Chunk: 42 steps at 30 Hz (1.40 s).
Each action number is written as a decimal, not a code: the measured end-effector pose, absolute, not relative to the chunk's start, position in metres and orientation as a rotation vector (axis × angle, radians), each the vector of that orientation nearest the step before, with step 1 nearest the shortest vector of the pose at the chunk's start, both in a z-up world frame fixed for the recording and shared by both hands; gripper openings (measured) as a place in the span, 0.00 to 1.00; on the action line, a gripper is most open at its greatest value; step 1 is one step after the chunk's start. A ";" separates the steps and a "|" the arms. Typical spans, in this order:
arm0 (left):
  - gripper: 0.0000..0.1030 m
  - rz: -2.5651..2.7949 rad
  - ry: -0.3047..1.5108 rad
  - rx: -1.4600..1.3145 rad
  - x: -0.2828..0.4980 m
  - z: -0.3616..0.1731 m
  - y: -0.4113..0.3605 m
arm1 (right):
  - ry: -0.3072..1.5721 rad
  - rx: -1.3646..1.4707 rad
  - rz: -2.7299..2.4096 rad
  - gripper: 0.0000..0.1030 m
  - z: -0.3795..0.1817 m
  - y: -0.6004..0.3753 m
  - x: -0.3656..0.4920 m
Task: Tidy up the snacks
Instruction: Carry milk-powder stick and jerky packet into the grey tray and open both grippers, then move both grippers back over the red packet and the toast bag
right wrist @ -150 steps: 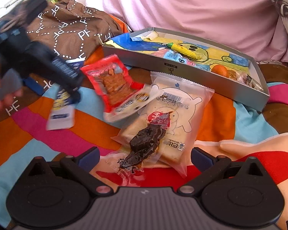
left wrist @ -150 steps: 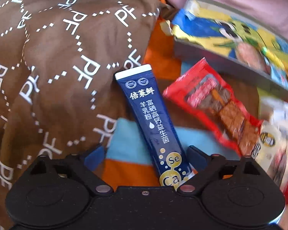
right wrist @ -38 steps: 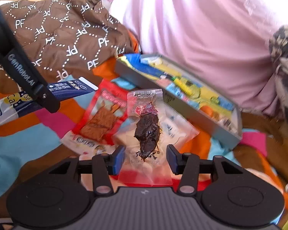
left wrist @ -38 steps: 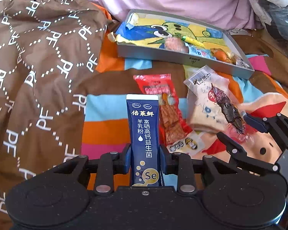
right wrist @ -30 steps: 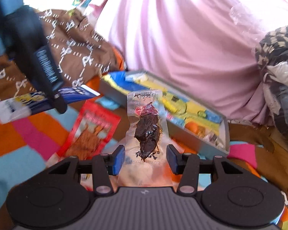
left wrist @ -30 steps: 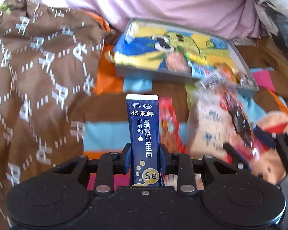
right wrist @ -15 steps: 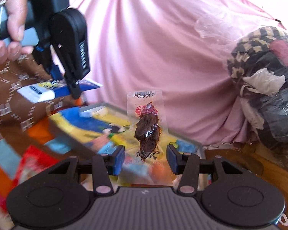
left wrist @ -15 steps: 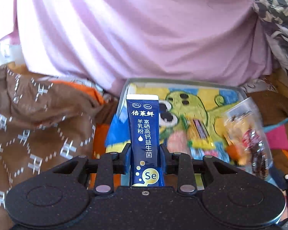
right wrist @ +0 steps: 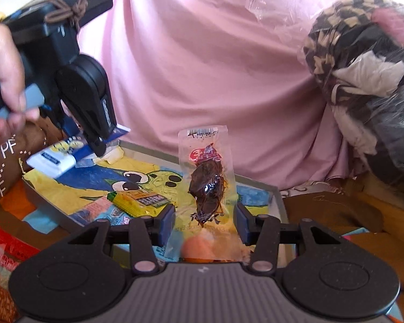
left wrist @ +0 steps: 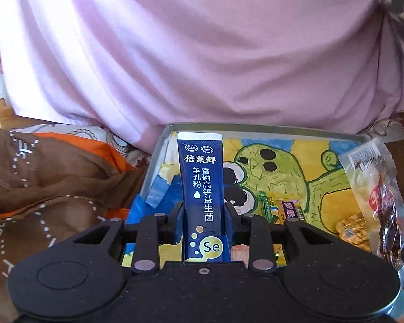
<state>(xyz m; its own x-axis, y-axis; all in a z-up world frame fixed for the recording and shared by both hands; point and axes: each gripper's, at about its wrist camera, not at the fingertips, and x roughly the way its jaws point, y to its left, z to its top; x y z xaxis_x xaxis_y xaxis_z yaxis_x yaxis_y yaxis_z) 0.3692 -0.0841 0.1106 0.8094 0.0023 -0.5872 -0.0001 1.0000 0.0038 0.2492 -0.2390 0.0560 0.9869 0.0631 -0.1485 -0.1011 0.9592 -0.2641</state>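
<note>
Pink bedding (left wrist: 202, 53) behind snack-gripping tongs (left wrist: 203, 216)

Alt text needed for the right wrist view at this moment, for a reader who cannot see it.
The right gripper holds a clear packet of dark dried snack upright above a grey tray lined with a cartoon picture. At the upper left, a hand carries the left gripper, shut on a blue sachet over the tray's far corner, with pink cloth behind.

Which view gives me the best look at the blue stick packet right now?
The left wrist view: the blue stick packet stands front-on, print readable, clamped by the left gripper. The right wrist view shows only its tilted white-ended tail.
</note>
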 end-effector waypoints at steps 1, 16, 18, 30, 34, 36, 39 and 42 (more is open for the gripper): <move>0.31 0.004 0.631 0.009 0.372 0.108 -0.084 | 0.147 -0.267 0.089 0.51 0.056 -0.239 0.253; 0.32 0.084 0.727 -0.049 0.405 0.073 -0.074 | 0.244 -0.176 0.121 0.51 0.041 -0.237 0.286; 0.32 0.086 0.735 -0.054 0.405 0.071 -0.073 | 0.252 -0.173 0.122 0.52 0.040 -0.238 0.288; 0.73 0.112 0.734 -0.123 0.403 0.071 -0.066 | 0.235 -0.176 0.108 0.67 0.040 -0.236 0.287; 0.75 0.106 0.710 -0.157 0.396 0.077 -0.061 | 0.210 -0.172 0.089 0.78 0.045 -0.237 0.282; 0.82 0.109 0.690 -0.190 0.388 0.081 -0.056 | 0.187 -0.166 0.082 0.84 0.050 -0.238 0.278; 0.89 0.118 0.647 -0.239 0.373 0.089 -0.047 | 0.152 -0.165 0.072 0.92 0.058 -0.238 0.270; 0.92 0.124 0.637 -0.282 0.358 0.095 -0.039 | 0.111 -0.158 0.059 1.00 0.067 -0.239 0.259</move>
<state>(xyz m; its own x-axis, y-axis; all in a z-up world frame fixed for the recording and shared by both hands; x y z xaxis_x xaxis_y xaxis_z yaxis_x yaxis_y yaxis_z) 0.3579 -0.0387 0.0948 0.7978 0.0279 -0.6023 -0.2004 0.9544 -0.2212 0.2588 -0.2385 0.0675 0.9921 0.0496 -0.1150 -0.0671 0.9858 -0.1536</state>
